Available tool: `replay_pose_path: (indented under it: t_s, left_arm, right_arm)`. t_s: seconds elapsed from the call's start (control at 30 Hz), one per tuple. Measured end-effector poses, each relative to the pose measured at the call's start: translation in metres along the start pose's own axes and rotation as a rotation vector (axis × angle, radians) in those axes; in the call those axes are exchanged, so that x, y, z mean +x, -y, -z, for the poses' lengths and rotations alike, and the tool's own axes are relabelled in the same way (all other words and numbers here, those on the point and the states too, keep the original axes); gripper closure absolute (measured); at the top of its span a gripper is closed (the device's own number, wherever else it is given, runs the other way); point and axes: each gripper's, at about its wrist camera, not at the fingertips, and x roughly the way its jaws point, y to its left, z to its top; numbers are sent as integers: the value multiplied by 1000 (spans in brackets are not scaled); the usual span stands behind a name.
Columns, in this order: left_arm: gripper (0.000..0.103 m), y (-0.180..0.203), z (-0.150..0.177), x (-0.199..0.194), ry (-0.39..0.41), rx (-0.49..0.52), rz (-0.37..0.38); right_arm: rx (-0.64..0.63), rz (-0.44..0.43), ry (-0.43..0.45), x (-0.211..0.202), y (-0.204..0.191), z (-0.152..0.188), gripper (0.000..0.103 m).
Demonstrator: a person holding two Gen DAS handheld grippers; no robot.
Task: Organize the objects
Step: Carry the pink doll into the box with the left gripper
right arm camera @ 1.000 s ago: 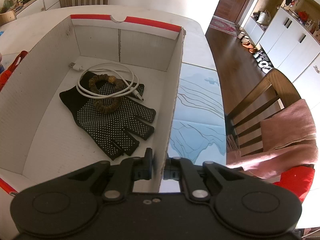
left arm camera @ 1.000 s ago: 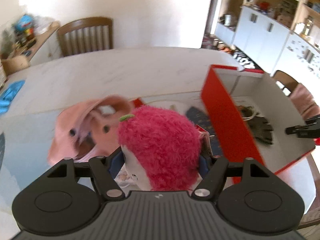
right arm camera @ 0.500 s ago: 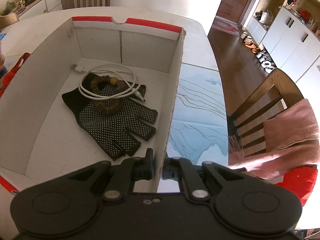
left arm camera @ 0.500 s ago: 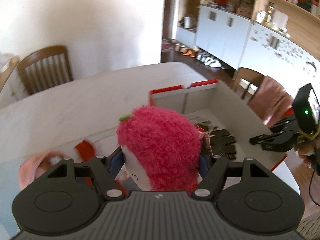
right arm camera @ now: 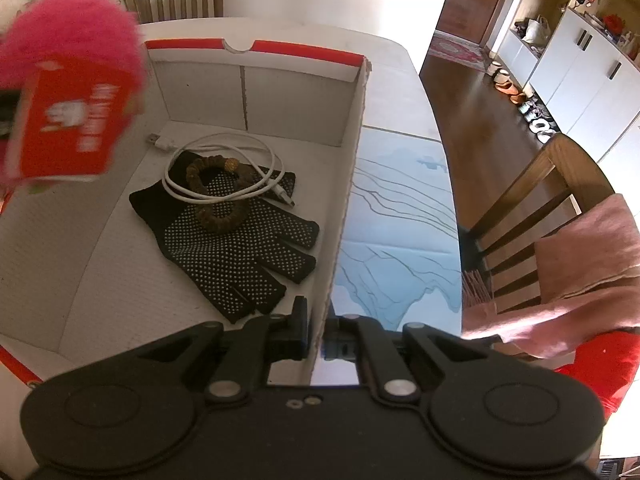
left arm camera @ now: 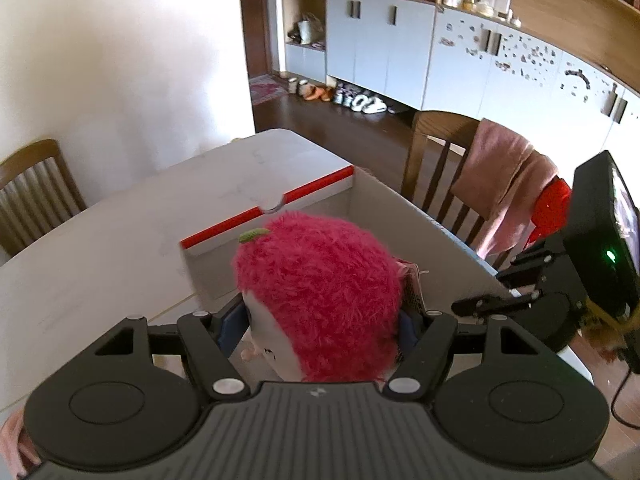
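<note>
Left wrist view
Left claw point(left arm camera: 320, 320): clamped on a pink plush toy point(left arm camera: 320, 300), its jaws spread to the toy's width.
Plush toy: fills the space between the fingers; fluffy pink top with a small green stem, a pale face low down.
Box point(left arm camera: 268, 216): straight ahead of and below the left claw, white inside with a red rim, standing on the pale worktop point(left arm camera: 120, 248).
Right claw point(left arm camera: 484, 304): ahead and to the right, at the box's right wall.
Chair point(left arm camera: 444, 160): beyond the box on the right, a pink cloth over its back.

Right wrist view
Right claw point(right arm camera: 316, 336): pinched shut on the box's point(right arm camera: 344, 208) right wall, one finger inside, one outside.
Glove point(right arm camera: 236, 248): black with white dots, on the box floor ahead and left of the claw.
Cable point(right arm camera: 224, 168): white, coiled on the glove.
Bracelet point(right arm camera: 220, 196): brown beads, lying with the cable.
Plush toy point(right arm camera: 68, 36): far left, above the box's left side, blurred, a red tag point(right arm camera: 68, 120) hanging before it.
</note>
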Motion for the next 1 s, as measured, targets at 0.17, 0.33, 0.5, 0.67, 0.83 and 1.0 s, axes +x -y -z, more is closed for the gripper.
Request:
replay_pose_path:
  t_s: [0.17, 0.33, 0.5, 0.67, 0.83, 1.0]
  left_arm:
    - [31, 5, -14, 32, -41, 5, 22]
    - [31, 14, -22, 62, -84, 27, 28]
    - [31, 25, -30, 85, -106, 59, 27]
    - [30, 32, -36, 106, -132, 79, 19]
    - [30, 31, -35, 129, -170, 80, 7]
    - [30, 27, -32, 141, -183, 75, 3]
  right_arm:
    - [4, -10, -1, 0, 2, 0, 98]
    - [-9, -15, -3, 0, 2, 0, 98]
    - [-9, -29, -5, -1, 4, 0, 97]
    - [-8, -43, -6, -1, 7, 1, 97]
    - [1, -58, -5, 0, 10, 1, 97]
    - [-4, -71, -5, 2, 12, 2, 96]
